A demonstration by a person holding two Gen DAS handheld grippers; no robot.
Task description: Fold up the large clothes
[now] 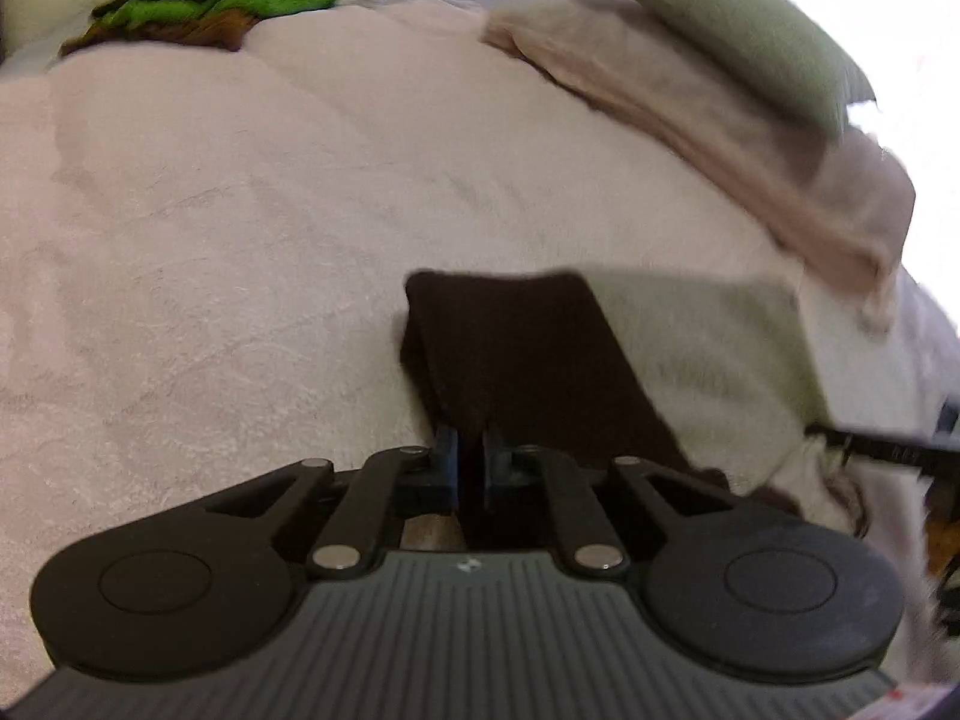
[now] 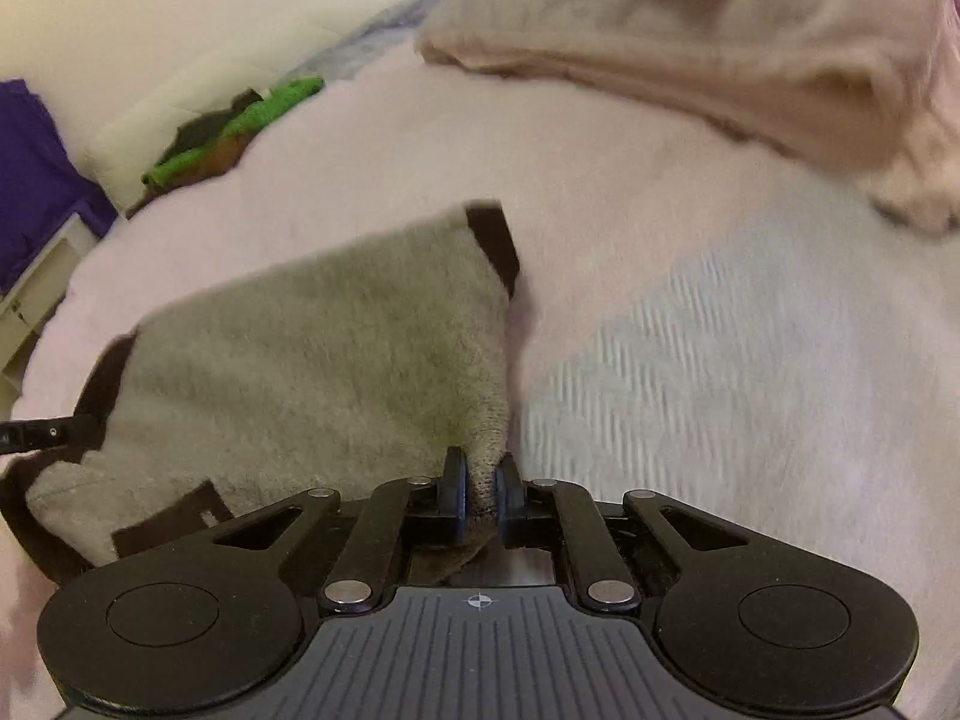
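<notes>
I count one garment (image 2: 312,372), grey fleece with dark brown trim, lying on the pale pink bed cover (image 1: 210,240) in front of my two grippers. My left gripper (image 1: 471,450) pinches its brown edge; my right gripper (image 2: 482,501) pinches a grey fold. One heap of green and brown clothes (image 1: 198,12) sits far away, blurred. One beige folded blanket (image 2: 720,30) is partly cut off.

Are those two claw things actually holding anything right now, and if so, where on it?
Yes, both hold one garment, grey with dark brown trim. The left gripper pinches its dark brown part; the right gripper pinches a bunched grey edge.
</notes>
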